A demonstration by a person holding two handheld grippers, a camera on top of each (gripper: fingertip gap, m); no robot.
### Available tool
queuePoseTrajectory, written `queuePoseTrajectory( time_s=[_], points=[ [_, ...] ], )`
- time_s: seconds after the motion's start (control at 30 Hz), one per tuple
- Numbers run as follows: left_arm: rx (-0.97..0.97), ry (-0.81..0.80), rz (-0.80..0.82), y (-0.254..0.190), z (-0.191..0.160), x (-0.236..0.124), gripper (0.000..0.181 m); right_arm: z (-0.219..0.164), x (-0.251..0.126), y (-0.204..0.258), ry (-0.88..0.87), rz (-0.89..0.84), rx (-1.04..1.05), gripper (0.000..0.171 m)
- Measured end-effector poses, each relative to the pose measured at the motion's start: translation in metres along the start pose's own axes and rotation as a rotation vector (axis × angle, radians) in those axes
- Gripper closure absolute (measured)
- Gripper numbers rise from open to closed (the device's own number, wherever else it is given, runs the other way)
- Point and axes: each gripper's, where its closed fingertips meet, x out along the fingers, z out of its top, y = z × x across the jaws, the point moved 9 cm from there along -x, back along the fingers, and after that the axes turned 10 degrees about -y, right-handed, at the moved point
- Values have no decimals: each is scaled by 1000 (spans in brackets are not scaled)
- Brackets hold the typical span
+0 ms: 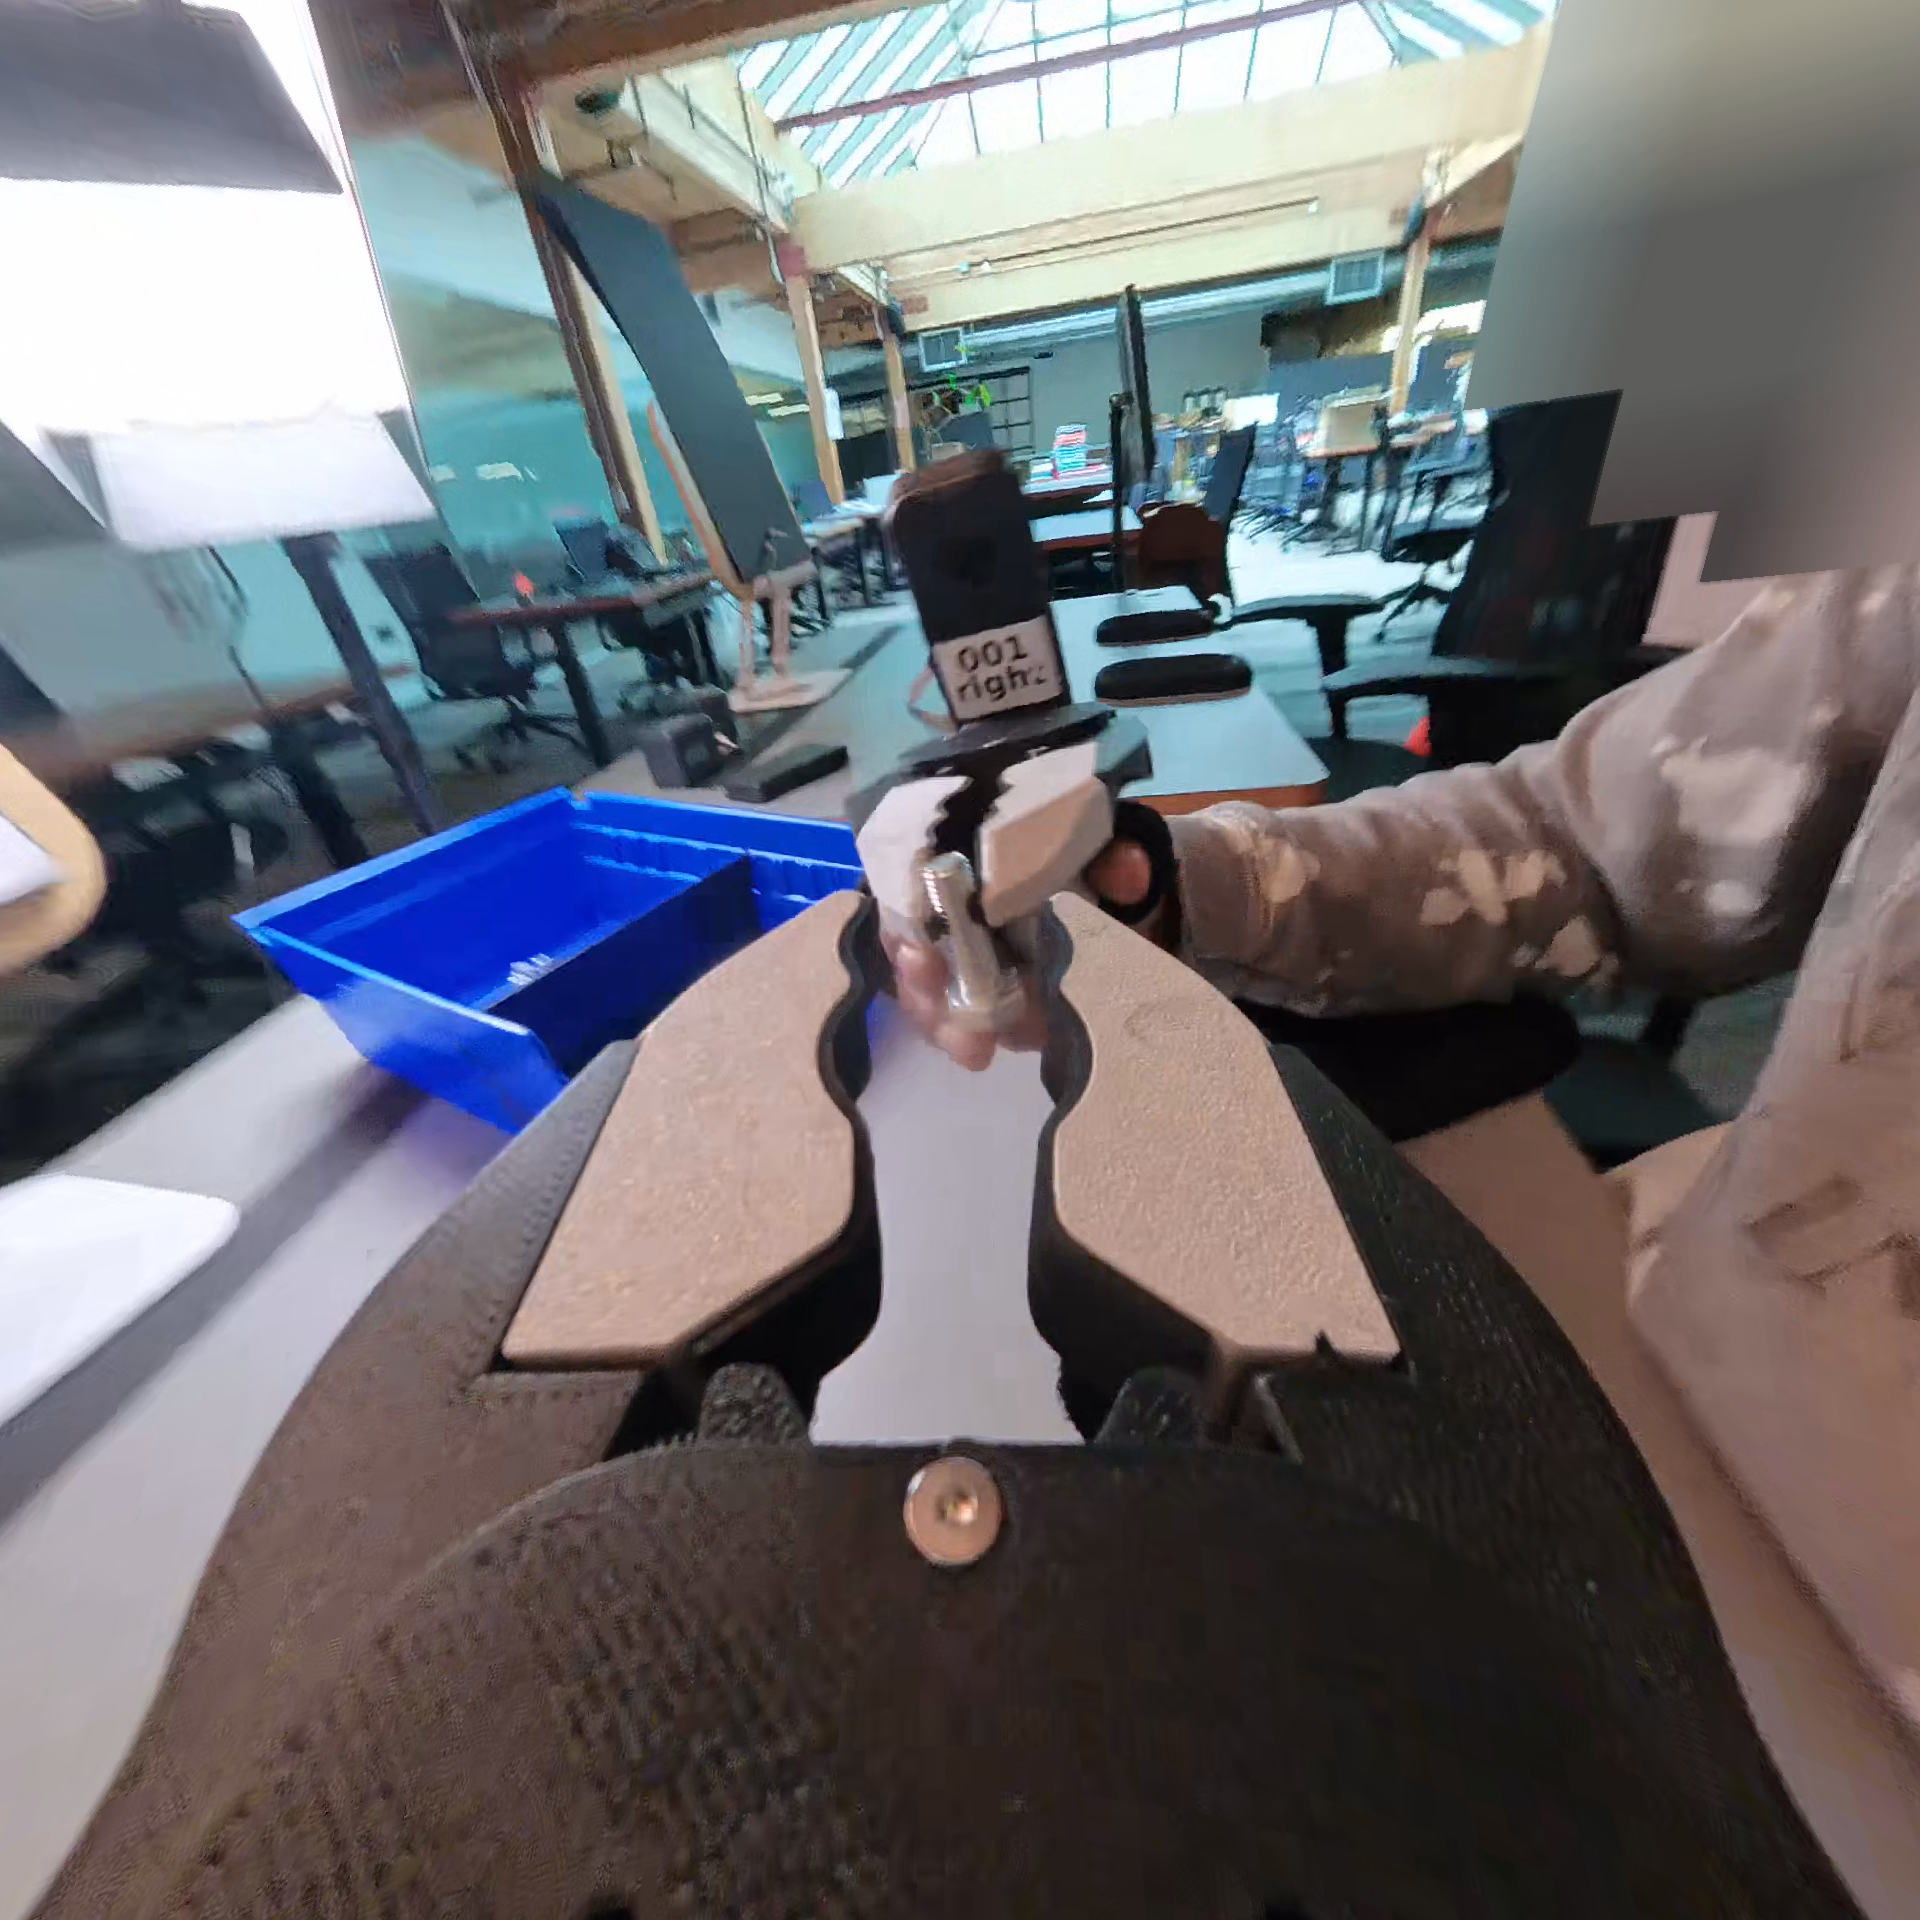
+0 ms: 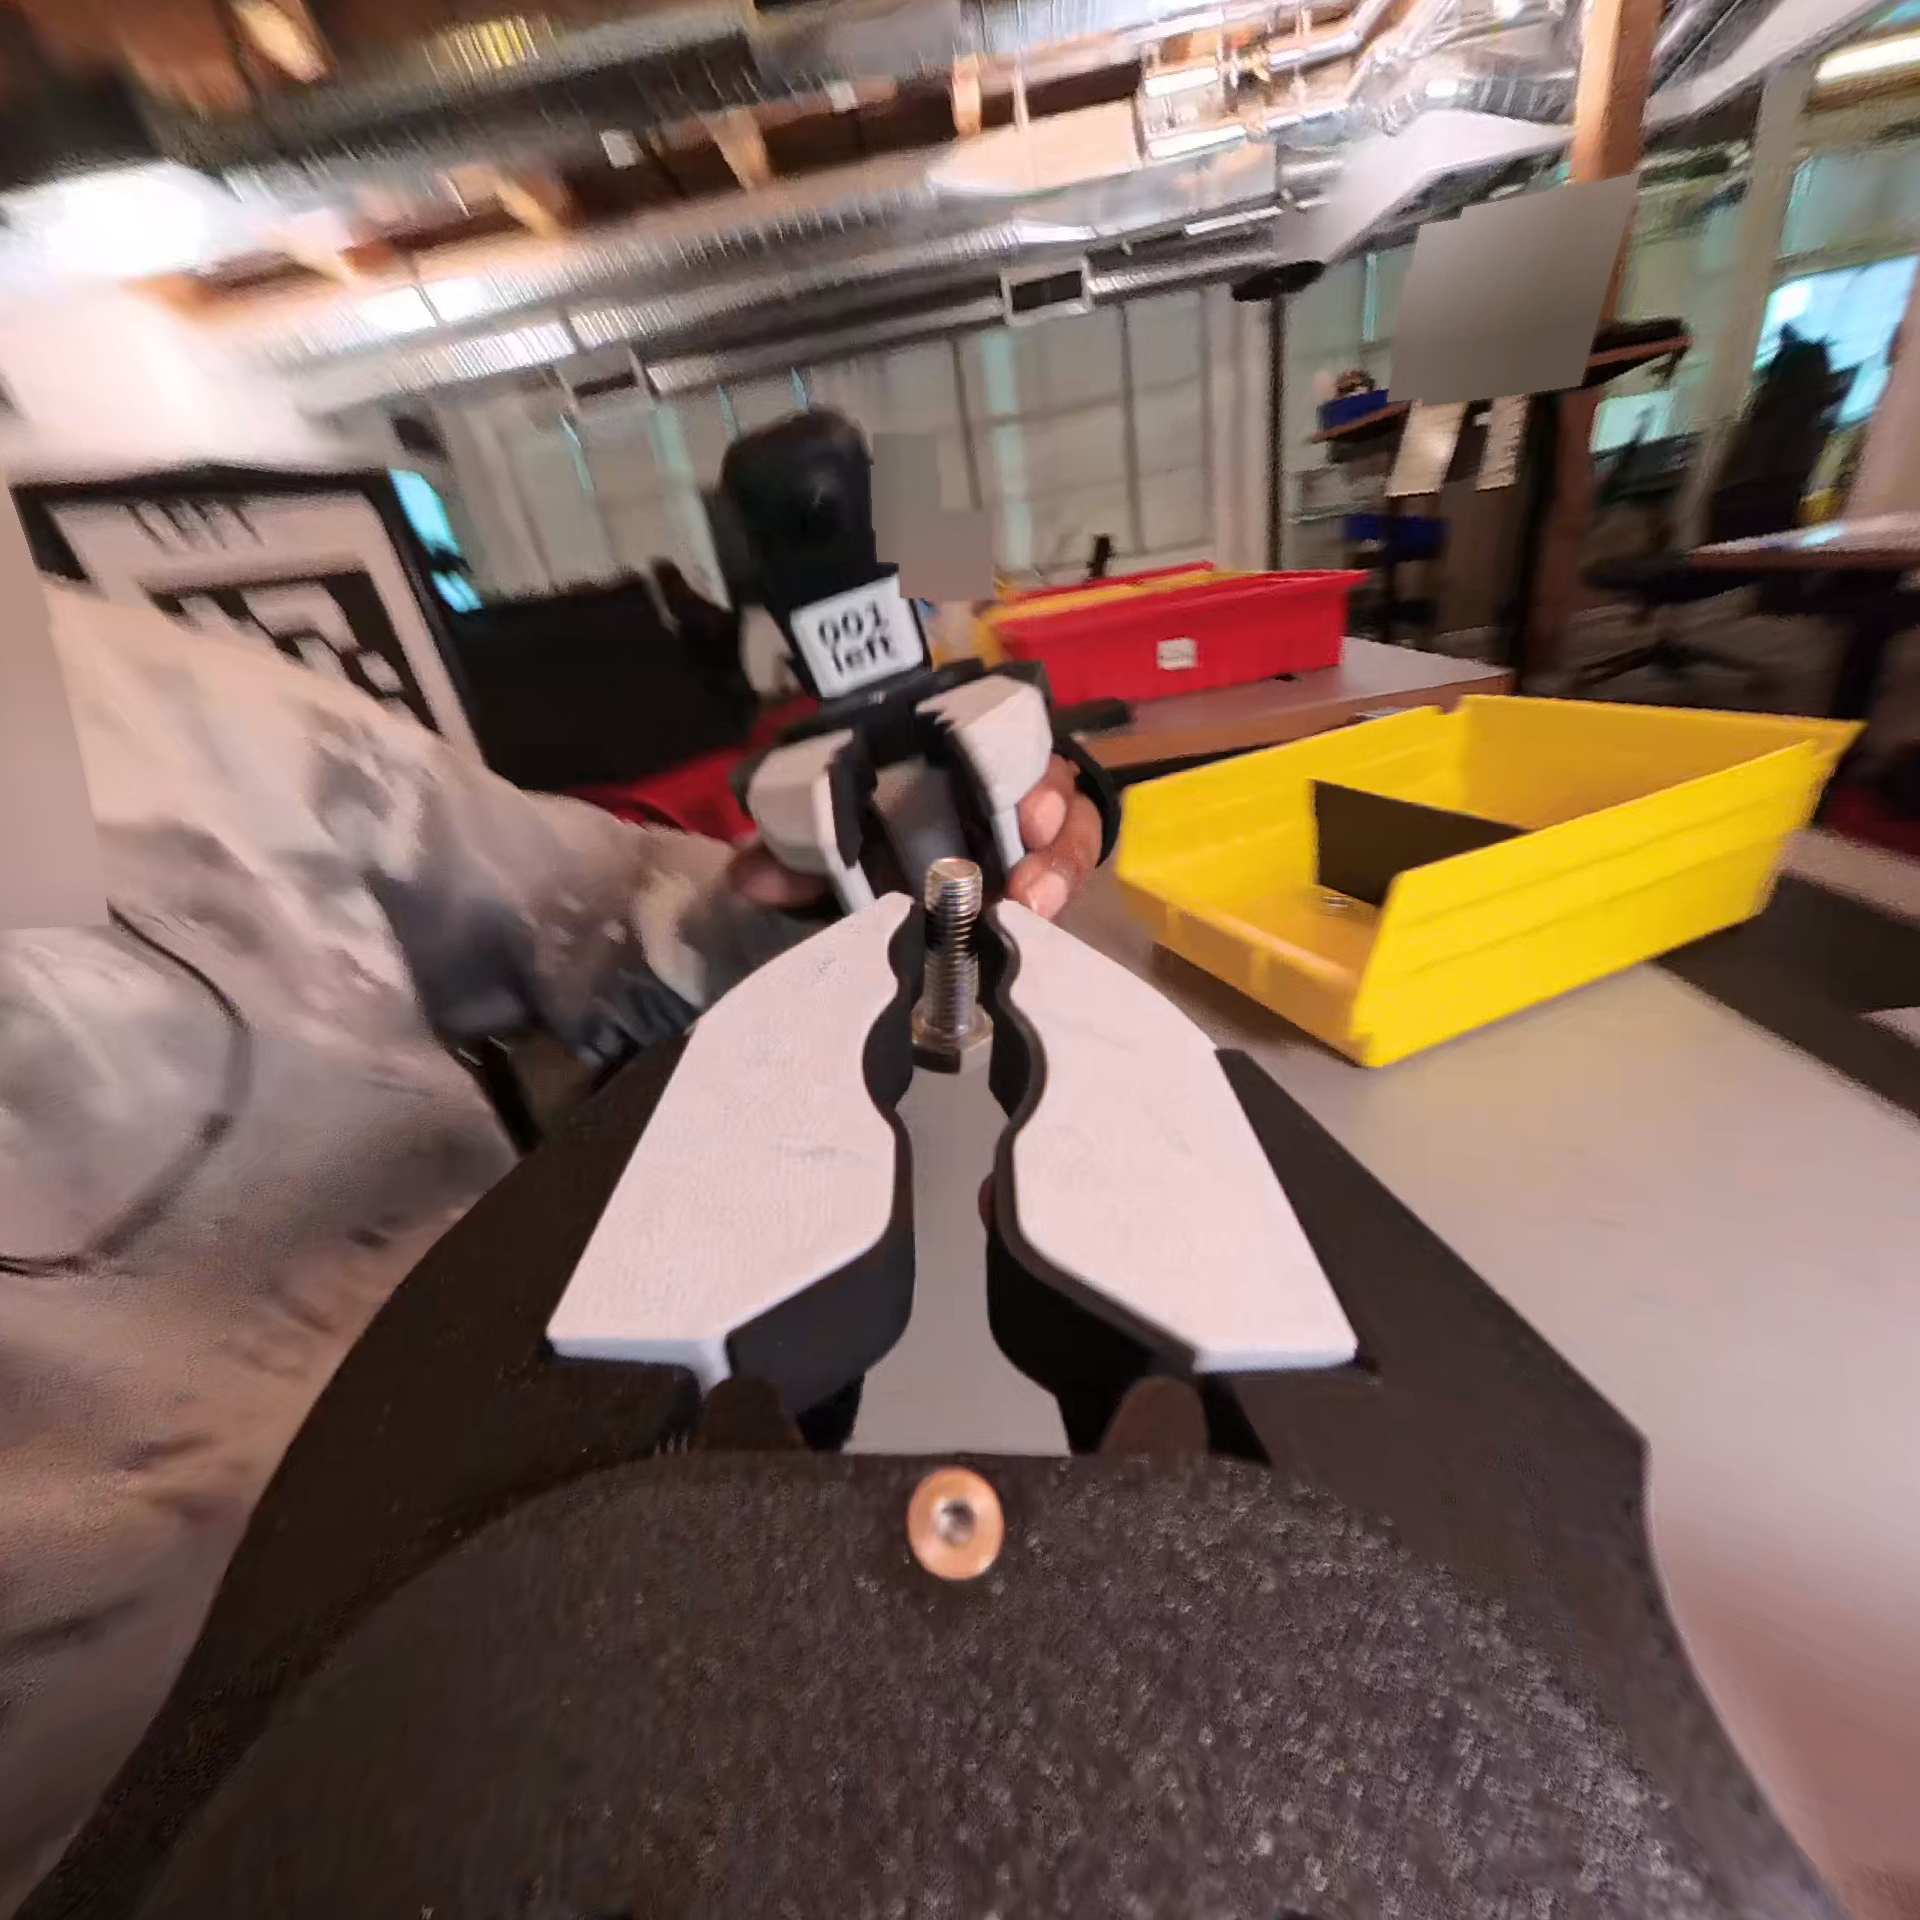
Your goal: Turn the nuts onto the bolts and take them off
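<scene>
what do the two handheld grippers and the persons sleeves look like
Both grippers match: the left gripper and the right gripper each have two broad, flat, pale grey fingers with wavy black inner pads, set in a rough-textured black printed body with one round metal screw head. Each carries a black upright camera block with a white label. The sleeves are light grey with whitish mottled patches, and black cuffs.

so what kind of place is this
Probably an open-plan workshop or lab office: rows of desks and office chairs under a skylight, parts bins, blue and yellow, on a work table.
</scene>
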Motion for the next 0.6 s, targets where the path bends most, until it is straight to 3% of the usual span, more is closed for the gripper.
queuePoseTrajectory(
  time_s=[0.13, 0.3, 0.6],
  points=[
    [-131, 43, -88, 0, -9, 3, 157, -7, 6, 15, 102, -30, -272, 162],
    [-110, 102, -98, -2, -14, 4, 168, -14, 14, 25, 197, -60, -463, 162],
    [-18, 145, -64, -1, -11, 1, 172, -18, 17, 24, 193, -114, -483, 162]
  ],
)
